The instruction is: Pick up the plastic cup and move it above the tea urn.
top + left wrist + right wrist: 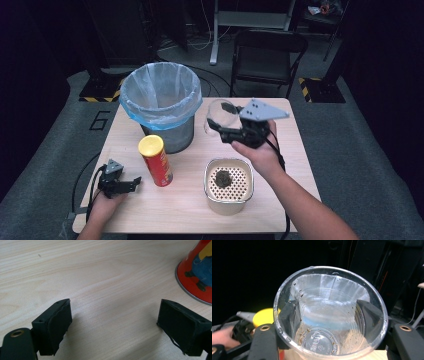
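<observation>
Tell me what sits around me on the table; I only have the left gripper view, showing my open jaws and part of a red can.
Observer: The red can has a yellow lid and stands upright, just right of your left gripper.
Operator: Report the right gripper.
Observer: The right gripper is shut on a clear plastic cup, raised beside the lined trash bin.
Operator: Name anything else.
Observer: A white strainer container holds a dark clump.

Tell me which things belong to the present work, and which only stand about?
In use: clear plastic cup, held tipped in the right gripper; strainer box with a dark clump; lined bin, probably.

Standing about: red can; left gripper, open on the table; folding chair.
</observation>
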Available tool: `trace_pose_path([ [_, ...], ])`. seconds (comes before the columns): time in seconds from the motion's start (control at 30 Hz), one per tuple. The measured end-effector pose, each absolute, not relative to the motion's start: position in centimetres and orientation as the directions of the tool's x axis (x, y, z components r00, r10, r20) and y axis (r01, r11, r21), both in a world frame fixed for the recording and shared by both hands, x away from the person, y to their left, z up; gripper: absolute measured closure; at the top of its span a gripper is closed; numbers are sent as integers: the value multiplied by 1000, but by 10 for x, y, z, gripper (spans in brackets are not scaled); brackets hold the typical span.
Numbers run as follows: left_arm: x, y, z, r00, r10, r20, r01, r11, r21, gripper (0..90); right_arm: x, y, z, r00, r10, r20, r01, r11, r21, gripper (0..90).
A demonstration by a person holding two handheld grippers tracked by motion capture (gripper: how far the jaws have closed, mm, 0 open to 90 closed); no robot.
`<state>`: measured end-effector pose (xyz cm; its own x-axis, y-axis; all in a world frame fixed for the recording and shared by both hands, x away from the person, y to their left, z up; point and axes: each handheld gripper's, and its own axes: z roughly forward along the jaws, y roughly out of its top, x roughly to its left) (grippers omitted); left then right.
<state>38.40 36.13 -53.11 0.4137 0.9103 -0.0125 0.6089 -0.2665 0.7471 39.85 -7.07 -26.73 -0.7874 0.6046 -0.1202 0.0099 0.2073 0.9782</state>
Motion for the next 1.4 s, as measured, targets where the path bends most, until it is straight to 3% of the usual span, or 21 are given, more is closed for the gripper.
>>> trace_pose_path([
  [0.4,384,361,-531,414,910,-17,610,-264,747,118,456,-22,-221,-785,614,-77,80,223,972,363],
  [0.6,384,361,-531,414,910,-12,607,-267,748,118,470,0,-211,-775,623,-110,62,247,967,360],
  [1.4,384,362,-530,422,907,-10,612,-277,740,118,518,62,-225,-727,682,-80,157,279,947,358],
])
